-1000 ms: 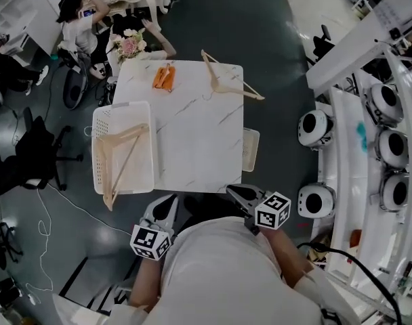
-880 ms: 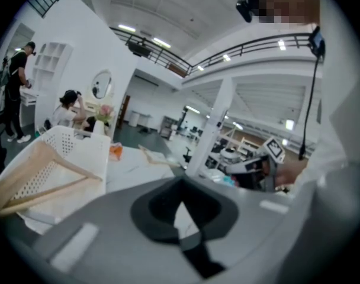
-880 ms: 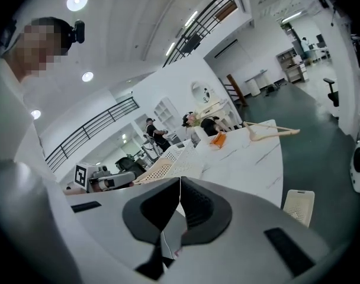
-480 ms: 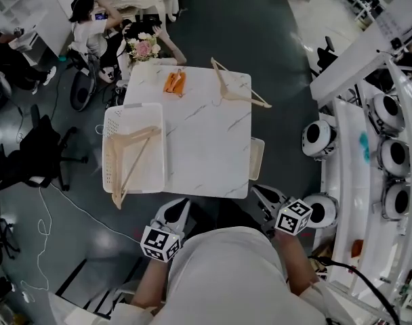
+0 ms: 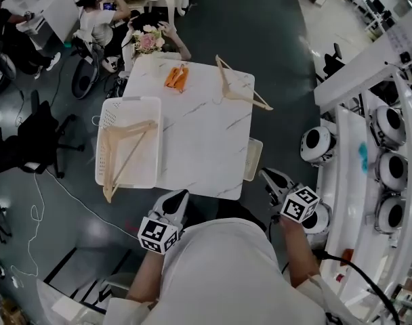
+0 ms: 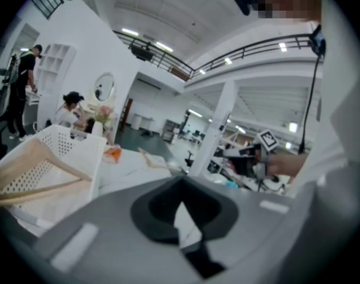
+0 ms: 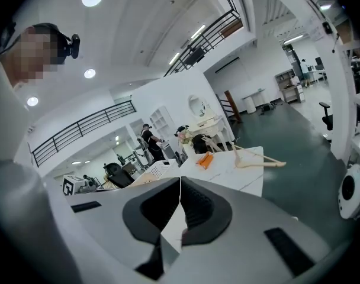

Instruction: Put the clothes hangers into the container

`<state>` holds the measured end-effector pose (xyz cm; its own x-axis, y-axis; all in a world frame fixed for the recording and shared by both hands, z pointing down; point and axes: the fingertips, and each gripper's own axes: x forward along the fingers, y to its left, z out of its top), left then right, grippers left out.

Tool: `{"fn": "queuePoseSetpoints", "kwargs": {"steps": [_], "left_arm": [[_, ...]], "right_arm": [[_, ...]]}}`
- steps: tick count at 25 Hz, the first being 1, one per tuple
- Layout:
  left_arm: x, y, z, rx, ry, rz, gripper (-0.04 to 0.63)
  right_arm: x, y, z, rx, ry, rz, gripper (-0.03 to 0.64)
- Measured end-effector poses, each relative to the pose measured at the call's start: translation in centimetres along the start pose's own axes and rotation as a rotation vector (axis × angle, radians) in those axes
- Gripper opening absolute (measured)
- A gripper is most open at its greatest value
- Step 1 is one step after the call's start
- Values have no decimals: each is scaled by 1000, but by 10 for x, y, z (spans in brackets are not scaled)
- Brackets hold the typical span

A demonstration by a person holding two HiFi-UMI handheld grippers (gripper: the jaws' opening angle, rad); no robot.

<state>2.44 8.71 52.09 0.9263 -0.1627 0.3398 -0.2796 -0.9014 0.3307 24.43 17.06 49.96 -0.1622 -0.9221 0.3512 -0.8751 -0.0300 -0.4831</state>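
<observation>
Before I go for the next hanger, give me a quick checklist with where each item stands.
1. The right gripper is empty: ok, jaws shut on nothing.
2. The left gripper is empty: ok, jaws shut on nothing.
3. Jaws open for a grasp: not ok, both are shut.
4. The loose hanger is located: ok, flat at the far right corner of the table, one end past the edge.
5. Room in the basket: ok, only the stored hanger is in it, one end poking over the near rim.
6. Grippers near the target: not ok, both are at the table's near side.
</observation>
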Motion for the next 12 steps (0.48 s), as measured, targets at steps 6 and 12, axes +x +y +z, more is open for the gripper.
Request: {"fn": "queuePoseSetpoints", "kwargs": {"steps": [6, 12], "left_arm": [[30, -4, 6, -56, -7, 78, 2], [65, -7, 16, -83, -3, 134, 2]], "right_arm": [[-1, -59, 44, -32, 15, -1, 3], [20, -119, 72, -71, 63, 7, 4]]}}
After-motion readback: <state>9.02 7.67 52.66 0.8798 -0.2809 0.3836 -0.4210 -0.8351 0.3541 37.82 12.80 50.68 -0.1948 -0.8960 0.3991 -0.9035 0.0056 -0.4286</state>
